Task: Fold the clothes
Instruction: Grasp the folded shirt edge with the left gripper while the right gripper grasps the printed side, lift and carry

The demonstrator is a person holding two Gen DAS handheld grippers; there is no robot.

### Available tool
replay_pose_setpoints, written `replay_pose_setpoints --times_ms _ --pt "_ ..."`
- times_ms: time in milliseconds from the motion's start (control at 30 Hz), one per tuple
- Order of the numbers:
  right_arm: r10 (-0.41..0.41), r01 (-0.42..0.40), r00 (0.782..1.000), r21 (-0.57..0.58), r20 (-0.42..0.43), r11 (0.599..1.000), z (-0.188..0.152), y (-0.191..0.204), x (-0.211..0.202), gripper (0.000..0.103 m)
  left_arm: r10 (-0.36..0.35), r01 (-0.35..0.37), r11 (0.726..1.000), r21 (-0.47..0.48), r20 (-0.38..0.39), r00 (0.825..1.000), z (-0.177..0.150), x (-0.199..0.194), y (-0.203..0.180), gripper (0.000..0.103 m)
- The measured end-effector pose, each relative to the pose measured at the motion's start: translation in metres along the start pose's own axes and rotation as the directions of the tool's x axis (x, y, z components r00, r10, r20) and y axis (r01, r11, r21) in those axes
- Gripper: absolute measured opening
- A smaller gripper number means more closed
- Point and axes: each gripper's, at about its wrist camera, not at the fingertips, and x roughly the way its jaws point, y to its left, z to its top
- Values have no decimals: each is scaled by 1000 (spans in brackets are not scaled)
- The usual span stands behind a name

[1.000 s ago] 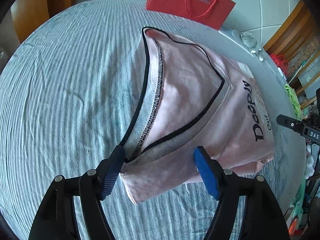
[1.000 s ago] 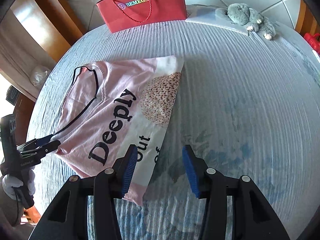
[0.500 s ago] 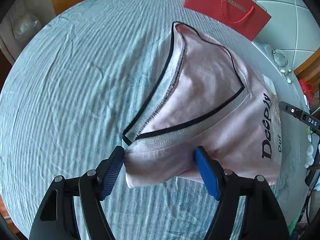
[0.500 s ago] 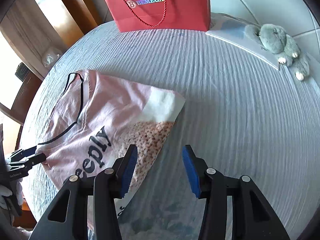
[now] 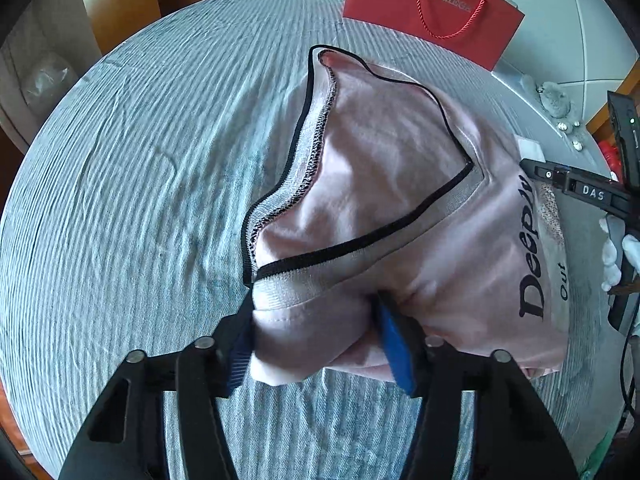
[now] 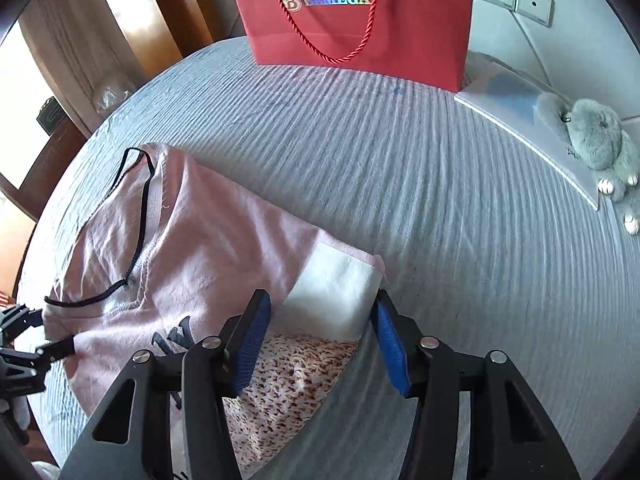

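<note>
left tongs [image 5: 316,344] closing on pink shirt [image 5: 400,200] shoulder; right tongs [image 6: 320,340] closing, straddling shirt corner; plush rabbit [image 6: 596,140] clear only in right view.

My left tool [image 5: 316,340] and right tool [image 6: 320,340] are black frames with silver screws and ribbed blue pads [image 6: 390,350]; I wear a white glove [image 5: 616,256].

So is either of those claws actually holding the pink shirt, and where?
The left gripper is closing on the pink shirt at its shoulder corner beside the collar. The right gripper straddles the folded edge, gripping nothing.
</note>
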Motion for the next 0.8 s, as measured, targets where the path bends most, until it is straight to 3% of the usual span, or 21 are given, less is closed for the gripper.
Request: replay_pose_setpoints --times_ms 67,100,133,233,567,800 --pt "7 -7 1000 -7 -1 1000 0 1 0 37 -23 23 1000 0 4 1000 -2 -5 3 38" --pt "28 -28 1000 1 -6 1000 0 0 -1 25 -36 36 999 2 3 999 -3 -7 7 34" --pt "62 -62 998 20 -14 998 -1 -3 0 14 -49 49 999 3 1 999 -5 -10 12 22" --pt "88 -87 996 39 -12 995 -1 -6 0 13 -61 61 998 15 2 998 -11 -10 31 26" --pt "85 -84 996 30 -22 996 -3 -5 0 14 -83 82 996 44 32 996 -24 -13 23 28" --pt "17 -17 1000 -12 -14 1000 -5 9 2 12 -123 120 991 53 70 990 5 7 41 16"
